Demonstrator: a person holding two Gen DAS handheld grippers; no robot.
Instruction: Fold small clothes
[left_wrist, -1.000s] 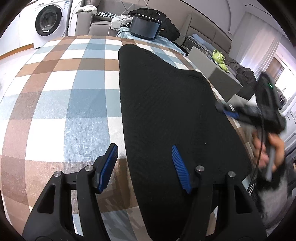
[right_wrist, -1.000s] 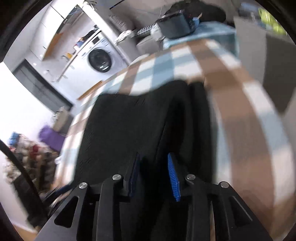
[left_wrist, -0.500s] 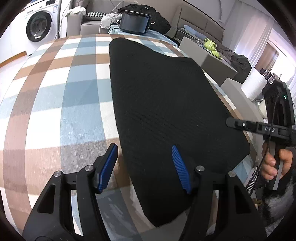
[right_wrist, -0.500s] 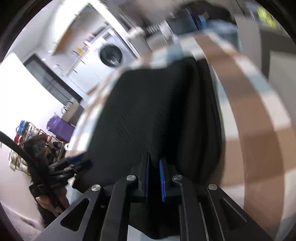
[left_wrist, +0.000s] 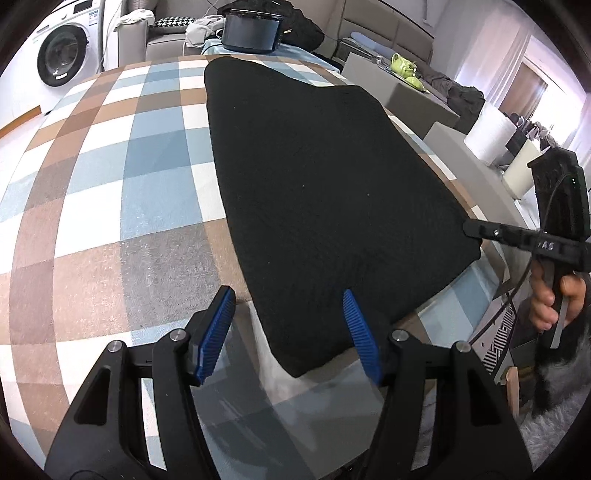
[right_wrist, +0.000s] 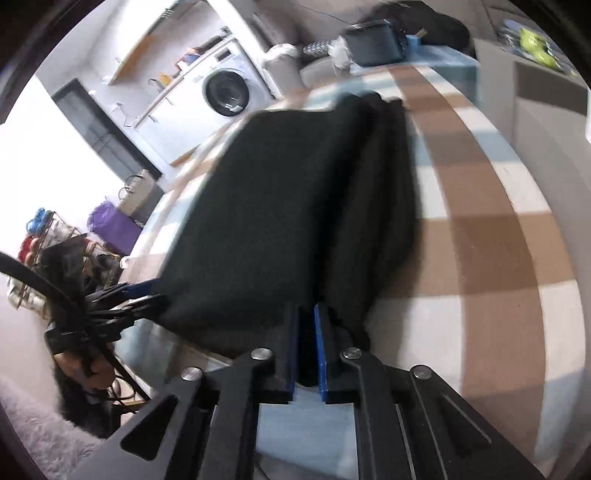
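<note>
The black garment (left_wrist: 325, 192), spread flat on the checked surface (left_wrist: 110, 192), is pinched at its near corner by the right gripper (right_wrist: 304, 347) (the left gripper (left_wrist: 288, 332) spread wide at the opposite corner), so a matching grip is judged necessary before folding.

Right-wrist view blurred — black garment (right_wrist: 280, 221) hides what the pads (right_wrist: 320, 350) grip.

Bare checkered worktop (left_wrist: 110, 192) left of black garment (left_wrist: 314, 177); dark box (left_wrist: 251, 33) blocks far end; right edge tight.
</note>
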